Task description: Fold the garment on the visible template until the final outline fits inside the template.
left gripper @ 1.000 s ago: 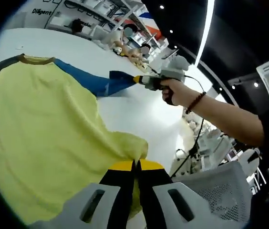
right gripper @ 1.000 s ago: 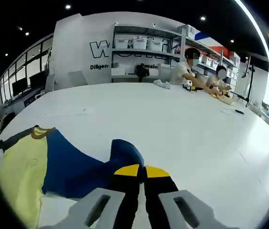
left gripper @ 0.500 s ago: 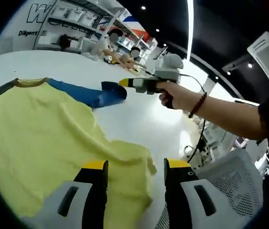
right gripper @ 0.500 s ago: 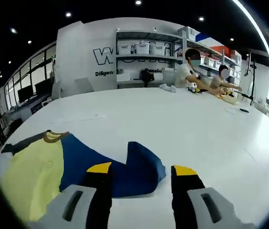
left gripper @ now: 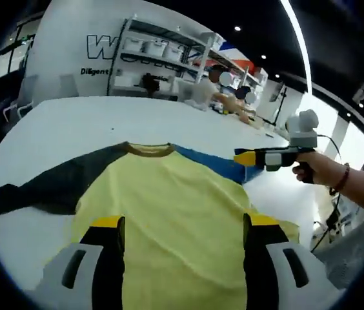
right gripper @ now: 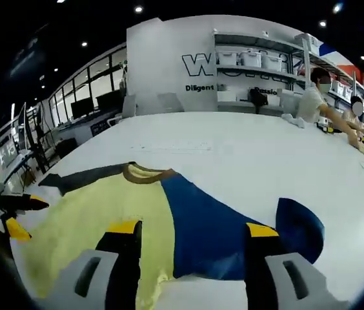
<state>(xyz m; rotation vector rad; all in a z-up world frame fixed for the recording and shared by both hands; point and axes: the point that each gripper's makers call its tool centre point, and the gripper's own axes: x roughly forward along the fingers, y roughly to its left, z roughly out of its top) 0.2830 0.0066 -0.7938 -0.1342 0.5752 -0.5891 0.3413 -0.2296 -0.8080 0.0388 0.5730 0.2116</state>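
White table (left gripper: pixel 59 116) bears the shirt (left gripper: pixel 169 206) flat beyond both grippers' wide-open, empty jaws.

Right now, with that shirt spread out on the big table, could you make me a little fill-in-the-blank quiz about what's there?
1. The body of the shirt is ____ in colour.
2. The sleeve nearest the right gripper is ____.
3. The other sleeve is dark ____.
4. Both grippers, the left gripper included, have their jaws ____, holding nothing.

Missing words: yellow; blue; grey; open
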